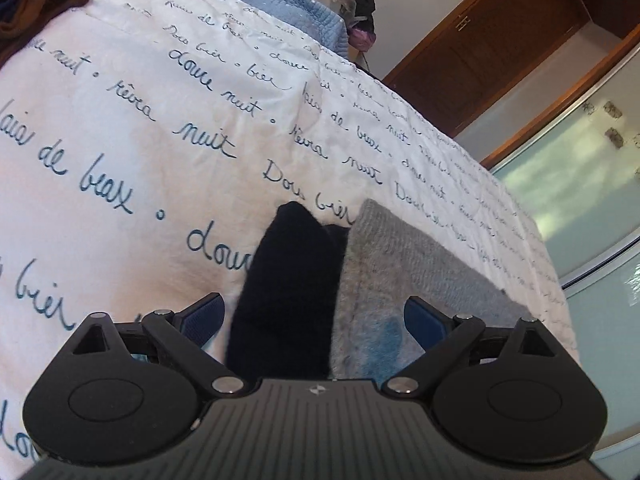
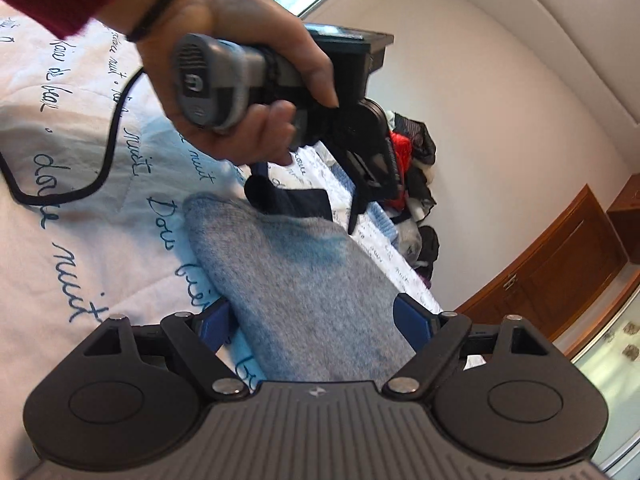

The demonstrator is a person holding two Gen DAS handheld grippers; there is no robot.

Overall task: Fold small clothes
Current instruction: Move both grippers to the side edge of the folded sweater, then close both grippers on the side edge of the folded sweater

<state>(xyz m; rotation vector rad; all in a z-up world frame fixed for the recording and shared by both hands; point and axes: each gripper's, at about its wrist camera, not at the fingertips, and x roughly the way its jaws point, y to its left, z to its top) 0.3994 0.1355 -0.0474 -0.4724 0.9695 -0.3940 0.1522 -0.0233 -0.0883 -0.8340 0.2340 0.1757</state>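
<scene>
A grey sock (image 1: 404, 280) lies flat on the white bedspread (image 1: 120, 140) printed with blue script, and a dark navy sock (image 1: 288, 280) lies right against its left side. My left gripper (image 1: 314, 320) stands open low over both, its blue pads wide apart and pressing nothing. In the right wrist view the grey sock (image 2: 304, 280) runs between the spread fingers of my open right gripper (image 2: 314, 320). Beyond it a hand (image 2: 240, 60) holds the left gripper (image 2: 306, 196) over the navy sock (image 2: 308, 200).
A heap of clothes (image 2: 412, 168) sits at the far end of the bed beside a light blue knit blanket (image 1: 288, 12). A brown garment (image 1: 36, 4) lies far left. A black cable (image 2: 108, 152) trails across the bedspread. Wooden cabinets (image 1: 500, 48) and glass doors (image 1: 580, 200) stand past the bed edge.
</scene>
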